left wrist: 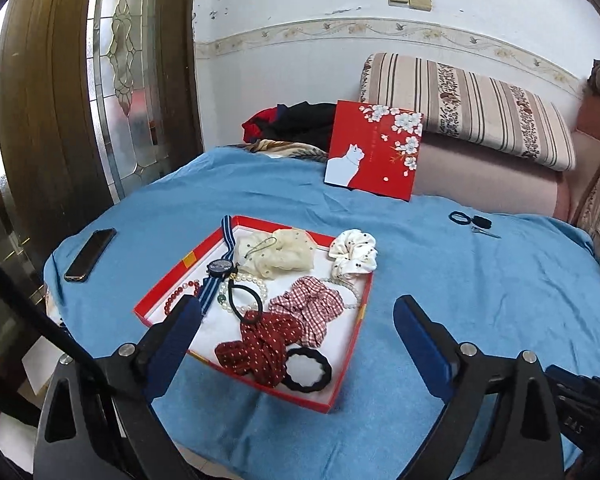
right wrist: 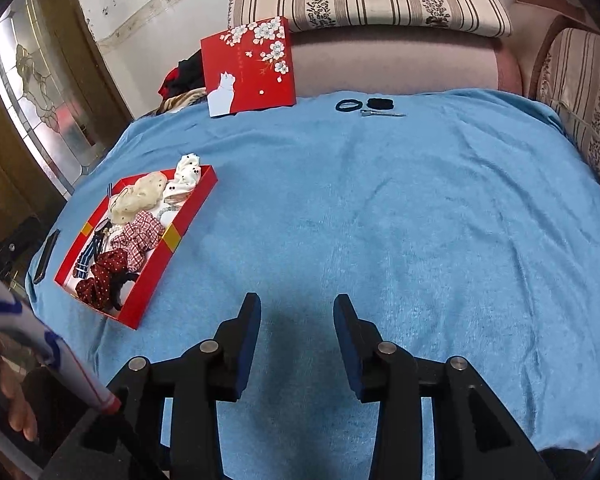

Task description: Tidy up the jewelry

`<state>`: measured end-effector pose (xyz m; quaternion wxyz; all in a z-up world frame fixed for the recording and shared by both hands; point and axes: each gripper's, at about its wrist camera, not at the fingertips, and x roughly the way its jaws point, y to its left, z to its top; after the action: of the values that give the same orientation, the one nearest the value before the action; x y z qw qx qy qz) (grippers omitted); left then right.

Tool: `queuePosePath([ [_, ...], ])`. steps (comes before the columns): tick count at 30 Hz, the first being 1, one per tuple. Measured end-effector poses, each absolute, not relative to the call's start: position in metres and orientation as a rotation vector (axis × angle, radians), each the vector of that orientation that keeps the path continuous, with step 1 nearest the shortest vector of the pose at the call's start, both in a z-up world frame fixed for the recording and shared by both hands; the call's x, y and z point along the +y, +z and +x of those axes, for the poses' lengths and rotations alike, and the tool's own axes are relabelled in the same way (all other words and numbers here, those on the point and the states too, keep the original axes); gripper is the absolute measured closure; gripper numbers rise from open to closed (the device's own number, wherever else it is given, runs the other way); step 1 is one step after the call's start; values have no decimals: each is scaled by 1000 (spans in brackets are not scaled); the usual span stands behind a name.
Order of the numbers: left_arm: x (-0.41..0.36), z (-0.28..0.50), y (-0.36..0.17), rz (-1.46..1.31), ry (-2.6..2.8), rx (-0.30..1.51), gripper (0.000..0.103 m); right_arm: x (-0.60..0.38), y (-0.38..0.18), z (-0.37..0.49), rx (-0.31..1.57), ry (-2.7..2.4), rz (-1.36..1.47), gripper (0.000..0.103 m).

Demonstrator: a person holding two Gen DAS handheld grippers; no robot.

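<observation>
A shallow red box sits on the blue cloth and holds scrunchies, a striped-strap watch, pearl and red bead strings, and black hair ties. A white dotted scrunchie rests on its far corner. My left gripper is open wide, empty, just above the box's near side. My right gripper is open, empty, over bare cloth right of the box. A black hair tie, a dark scrunchie and a metal clip lie at the far edge.
The red box lid with a white cat leans against a pink sofa. A phone lies at the cloth's left edge. A wood-and-glass door stands at left. Dark clothes lie behind the table.
</observation>
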<state>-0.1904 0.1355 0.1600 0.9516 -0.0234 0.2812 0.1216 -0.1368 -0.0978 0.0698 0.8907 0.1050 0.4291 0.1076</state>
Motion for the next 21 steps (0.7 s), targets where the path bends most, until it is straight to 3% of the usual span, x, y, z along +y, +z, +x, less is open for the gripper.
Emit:
queuePosePath([
  [21, 146, -213, 152, -81, 306, 606, 4, -44, 75, -155, 865, 270, 57, 56],
])
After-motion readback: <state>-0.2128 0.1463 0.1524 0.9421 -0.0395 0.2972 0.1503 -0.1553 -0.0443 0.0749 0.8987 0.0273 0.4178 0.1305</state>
